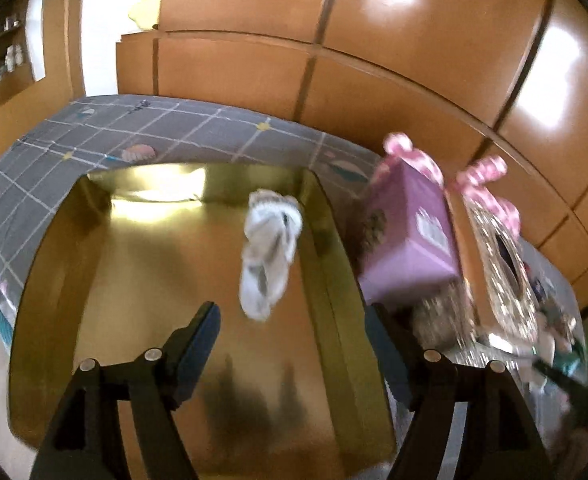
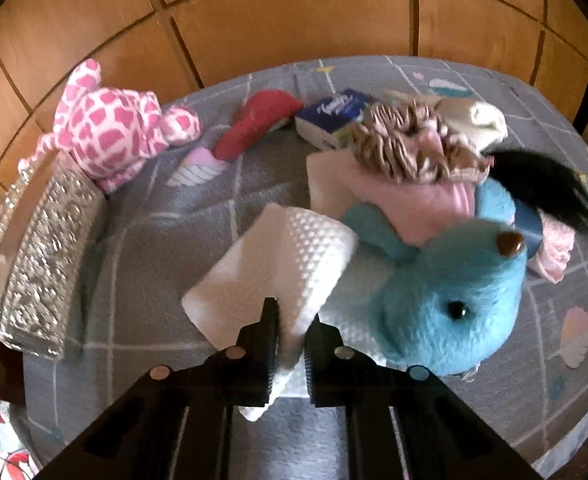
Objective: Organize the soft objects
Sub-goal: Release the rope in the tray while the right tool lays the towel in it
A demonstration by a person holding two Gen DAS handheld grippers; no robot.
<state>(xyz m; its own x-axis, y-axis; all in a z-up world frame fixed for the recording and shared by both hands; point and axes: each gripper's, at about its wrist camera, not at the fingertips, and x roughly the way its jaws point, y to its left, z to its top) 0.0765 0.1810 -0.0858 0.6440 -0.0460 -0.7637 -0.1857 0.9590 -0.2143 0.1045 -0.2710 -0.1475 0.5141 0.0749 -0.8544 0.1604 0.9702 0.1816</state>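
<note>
In the left wrist view my left gripper point(image 1: 294, 312) is open and empty above a shiny gold tray point(image 1: 326, 248). A white sock point(image 1: 268, 252) hangs or falls in the air just beyond the fingertips, over the tray. In the right wrist view my right gripper point(image 2: 292, 320) is shut on a folded white paper towel point(image 2: 278, 264) and holds it above the grey checked bedsheet point(image 2: 154, 240). A blue plush toy point(image 2: 450, 292) lies right beside the towel. A pink spotted plush point(image 2: 110, 128), a red cloth point(image 2: 258, 120) and a pile of pink and brown soft things point(image 2: 410, 148) lie further back.
A purple box point(image 1: 410, 236) with a pink ribbon and a glittery silver box point(image 1: 502, 264) stand right of the tray. The silver box also shows at the left of the right wrist view point(image 2: 42, 256). A blue tissue pack point(image 2: 334, 114) lies at the back. Wooden wardrobe doors point(image 1: 374, 60) stand behind the bed.
</note>
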